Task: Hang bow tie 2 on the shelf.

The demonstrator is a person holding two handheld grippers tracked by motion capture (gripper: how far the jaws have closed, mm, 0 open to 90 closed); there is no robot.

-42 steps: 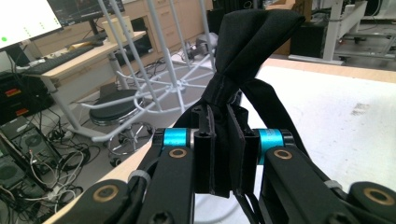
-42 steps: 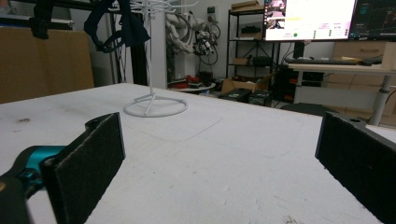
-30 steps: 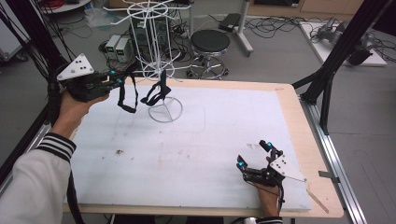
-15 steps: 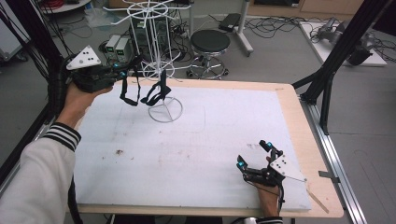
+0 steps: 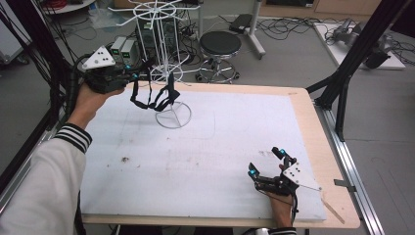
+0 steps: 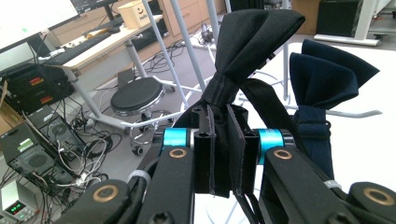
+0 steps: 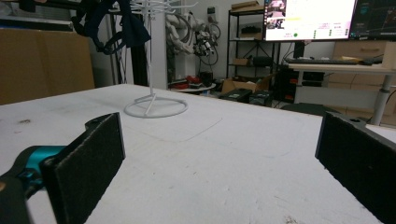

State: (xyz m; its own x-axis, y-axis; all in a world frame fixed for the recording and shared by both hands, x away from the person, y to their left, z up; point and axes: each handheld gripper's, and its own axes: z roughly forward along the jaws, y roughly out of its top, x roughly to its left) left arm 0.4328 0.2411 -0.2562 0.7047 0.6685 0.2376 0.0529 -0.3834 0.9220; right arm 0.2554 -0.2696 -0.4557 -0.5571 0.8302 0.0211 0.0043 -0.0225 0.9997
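- Up by the white wire stand, the left gripper is seen with its jaws squeezed nearly together.
- A black bow tie is pinched between the pads at its middle band, as the left gripper view shows.
- Its strap is left hanging in loops below the jaws, just to the left of the stand's pole.
- A second, dark blue bow tie is seen right beside the black one, close to the stand's thin white arms.
- The left gripper is held up in the air by the left hand, well above the white table top.
- The jaws are pointed sideways at the stand, and the grey three-cornered plate is kept on top.
- The striped cuff of the sleeve is seen below that hand, down and to the left of the stand.
- Far from the stand, at the near right part of the table, the right gripper is found.
- Its jaws are spread wide apart, and nothing is held between them.
- The right gripper's pads are kept low, just over the table top.
- It is held by the right hand from below, and its jaws are pointed across the table at the stand's round base.
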